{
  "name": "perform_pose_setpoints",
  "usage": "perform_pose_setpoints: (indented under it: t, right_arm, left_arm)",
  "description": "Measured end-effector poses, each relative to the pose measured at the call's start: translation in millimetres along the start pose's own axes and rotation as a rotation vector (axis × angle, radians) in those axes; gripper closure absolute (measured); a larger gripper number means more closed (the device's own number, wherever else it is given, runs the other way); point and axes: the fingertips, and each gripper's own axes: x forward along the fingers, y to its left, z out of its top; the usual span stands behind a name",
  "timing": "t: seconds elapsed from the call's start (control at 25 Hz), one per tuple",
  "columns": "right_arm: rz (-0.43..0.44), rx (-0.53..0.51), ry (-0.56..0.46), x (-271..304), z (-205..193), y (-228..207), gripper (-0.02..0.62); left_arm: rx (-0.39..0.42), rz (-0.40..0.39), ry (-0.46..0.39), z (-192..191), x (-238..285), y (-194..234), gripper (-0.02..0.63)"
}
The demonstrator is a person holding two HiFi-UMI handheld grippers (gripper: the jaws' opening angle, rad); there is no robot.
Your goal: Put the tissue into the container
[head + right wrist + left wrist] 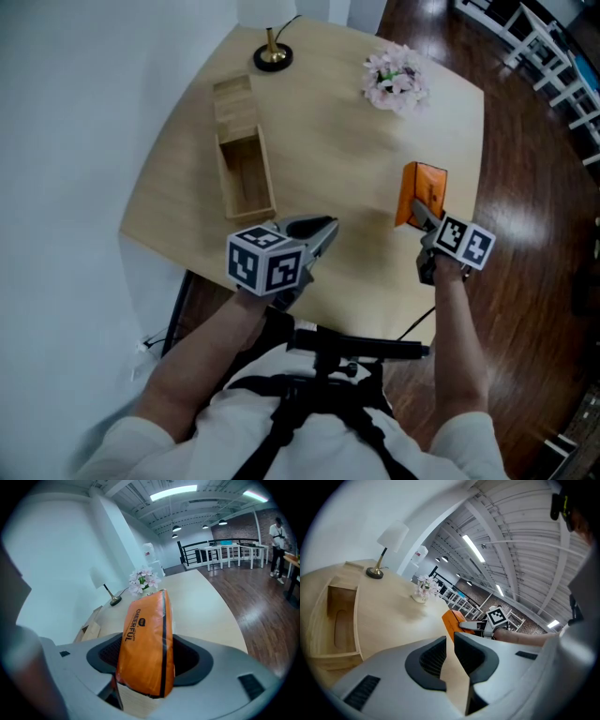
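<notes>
An orange tissue pack [422, 192] stands upright on the table's right part. My right gripper [427, 220] is shut on it, one pad against each side; in the right gripper view the tissue pack [146, 641] fills the gap between the jaws of the right gripper [147, 660]. The container, a long open wooden box [246, 173], lies at the table's left, with nothing visible inside it. My left gripper [322, 231] hovers over the near table edge, shut with nothing in it. In the left gripper view, the left gripper [450, 651] points toward the tissue pack [452, 620], with the box [340, 620] at left.
A lamp with a round brass base [272, 58] stands at the far edge of the wooden table [347, 122], and a pink flower bunch [396, 77] sits at the far right. Dark wood floor lies past the table's right edge. White wall runs along the left.
</notes>
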Motion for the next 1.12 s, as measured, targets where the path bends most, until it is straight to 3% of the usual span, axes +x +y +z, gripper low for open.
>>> perform_pose_setpoints:
  t: [1.12]
  right_arm:
    - [0.138,-0.076,0.000,31.6,-6.9,146.9,0.298]
  left_arm:
    - [-0.004,0.081,-0.110,17.0,-101.0,50.1,0.572]
